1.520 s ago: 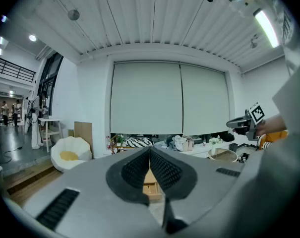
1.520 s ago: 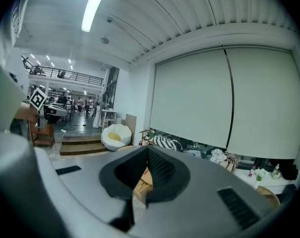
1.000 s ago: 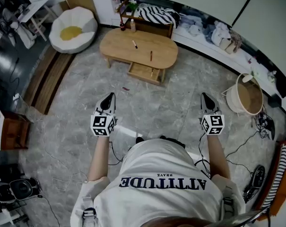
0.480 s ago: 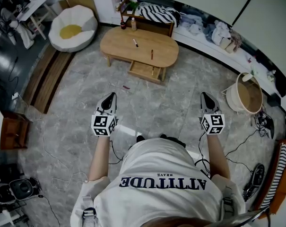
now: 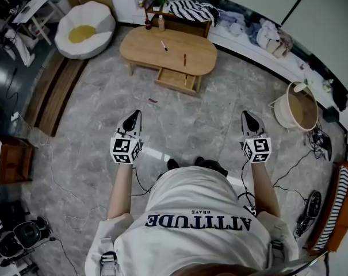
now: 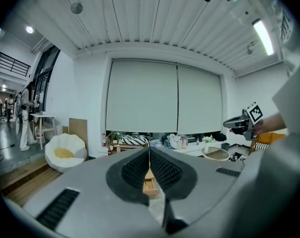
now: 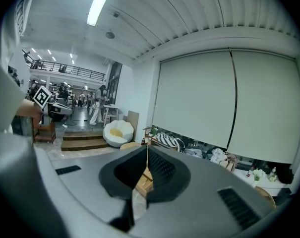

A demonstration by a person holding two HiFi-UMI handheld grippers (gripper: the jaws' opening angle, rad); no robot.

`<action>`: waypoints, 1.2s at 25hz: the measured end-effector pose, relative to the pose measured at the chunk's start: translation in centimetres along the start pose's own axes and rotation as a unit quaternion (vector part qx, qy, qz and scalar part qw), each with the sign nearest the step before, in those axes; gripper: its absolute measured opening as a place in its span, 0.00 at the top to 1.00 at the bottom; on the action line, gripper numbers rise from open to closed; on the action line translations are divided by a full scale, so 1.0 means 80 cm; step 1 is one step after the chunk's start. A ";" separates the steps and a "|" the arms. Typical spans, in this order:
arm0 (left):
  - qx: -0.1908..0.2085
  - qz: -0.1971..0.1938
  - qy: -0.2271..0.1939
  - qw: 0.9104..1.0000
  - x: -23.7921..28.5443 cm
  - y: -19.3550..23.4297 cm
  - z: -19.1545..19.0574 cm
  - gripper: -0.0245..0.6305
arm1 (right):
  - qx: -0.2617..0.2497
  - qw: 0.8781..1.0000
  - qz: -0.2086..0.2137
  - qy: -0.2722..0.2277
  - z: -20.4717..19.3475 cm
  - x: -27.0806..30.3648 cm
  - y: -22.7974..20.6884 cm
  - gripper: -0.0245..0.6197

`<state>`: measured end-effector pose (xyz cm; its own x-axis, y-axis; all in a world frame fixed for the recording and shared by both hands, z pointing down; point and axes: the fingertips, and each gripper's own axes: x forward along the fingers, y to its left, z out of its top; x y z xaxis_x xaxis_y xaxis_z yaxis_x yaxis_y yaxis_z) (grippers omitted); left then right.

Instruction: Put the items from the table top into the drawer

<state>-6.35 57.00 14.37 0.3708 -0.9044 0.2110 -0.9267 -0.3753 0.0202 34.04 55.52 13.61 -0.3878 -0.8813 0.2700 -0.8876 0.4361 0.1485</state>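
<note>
An oval wooden coffee table stands ahead across the stone floor, its drawer pulled open toward me. On the top lie a small white item and a dark reddish stick. Another thin item lies in the drawer. My left gripper and right gripper are held out over the floor, well short of the table, both shut and empty. In the left gripper view the shut jaws point at the drawer; the right gripper does the same.
Two bottles and a plant stand on a wooden shelf behind the table. A white beanbag chair sits far left, a round basket at the right. A small red scrap lies on the floor. Cables trail near my feet.
Both grippers have moved forward over the floor toward the table, which now sits slightly higher in the head view. Both stay shut.
</note>
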 end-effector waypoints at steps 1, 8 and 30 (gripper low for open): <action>0.000 -0.002 0.000 1.000 -0.002 0.002 -0.002 0.93 | -0.001 1.000 0.000 0.000 0.000 -0.001 0.006 0.93; 0.000 -0.012 0.003 1.000 -0.017 0.015 -0.014 0.93 | -0.010 1.000 0.000 0.004 -0.004 -0.011 0.042 0.93; 0.007 -0.007 0.015 1.000 0.030 0.029 -0.007 0.93 | 0.015 1.000 0.007 0.008 -0.014 0.048 0.016 0.93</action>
<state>-7.69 54.09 15.50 0.3820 -0.8927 0.2393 -0.9202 -0.3913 0.0089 31.67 52.89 15.89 -0.3975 -0.8718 0.2864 -0.8888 0.4434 0.1162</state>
